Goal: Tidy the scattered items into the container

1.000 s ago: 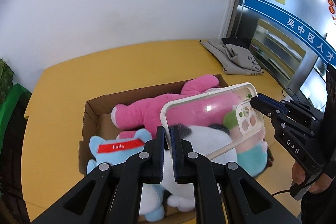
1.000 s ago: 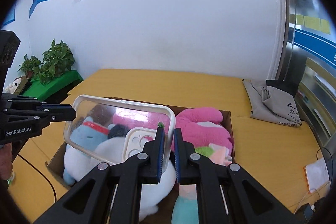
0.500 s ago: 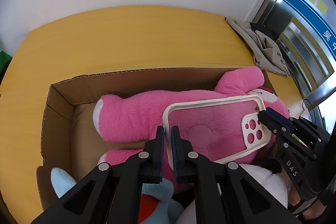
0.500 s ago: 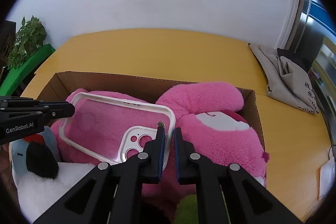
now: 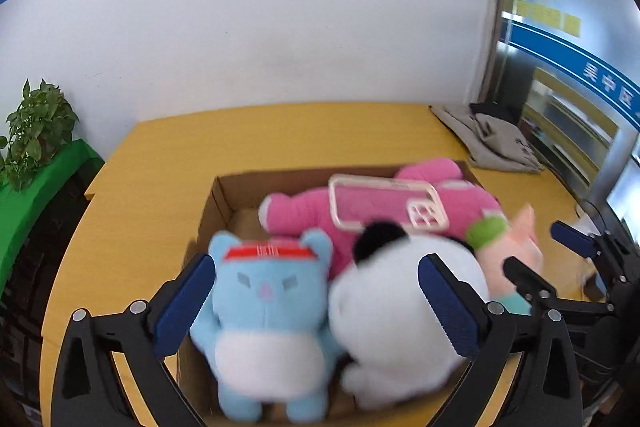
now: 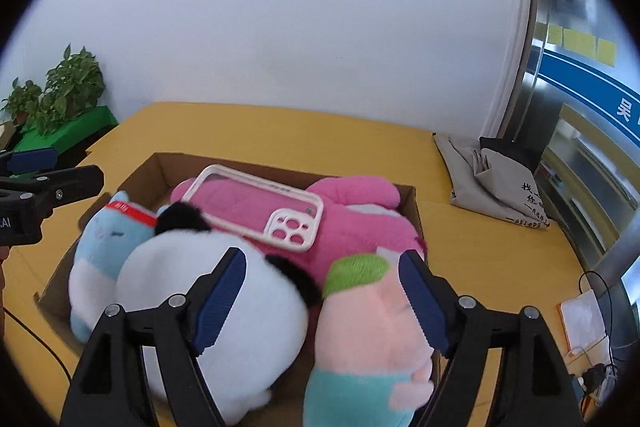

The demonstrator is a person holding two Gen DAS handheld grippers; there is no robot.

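Note:
A clear phone case point(image 5: 386, 201) with a white rim lies on the pink plush point(image 5: 304, 213) inside the cardboard box point(image 5: 224, 195); it also shows in the right wrist view point(image 6: 260, 207). The box point(image 6: 414, 203) also holds a blue cat plush point(image 5: 266, 311), a white panda plush point(image 5: 400, 311) and a peach plush point(image 6: 372, 327). My left gripper point(image 5: 316, 303) is open and empty above the box's near side. My right gripper point(image 6: 322, 299) is open and empty over the panda and peach plush.
The box sits on a yellow table point(image 5: 248, 135). A folded grey bag point(image 6: 492, 179) lies at the table's far right. Potted plants point(image 6: 60, 87) stand on a green stand to the left. Cables and an orange notebook point(image 6: 580, 319) are at the right edge.
Both grippers let go of the phone case, opened wide and pulled back and up. The case now rests on the pink plush in the box.

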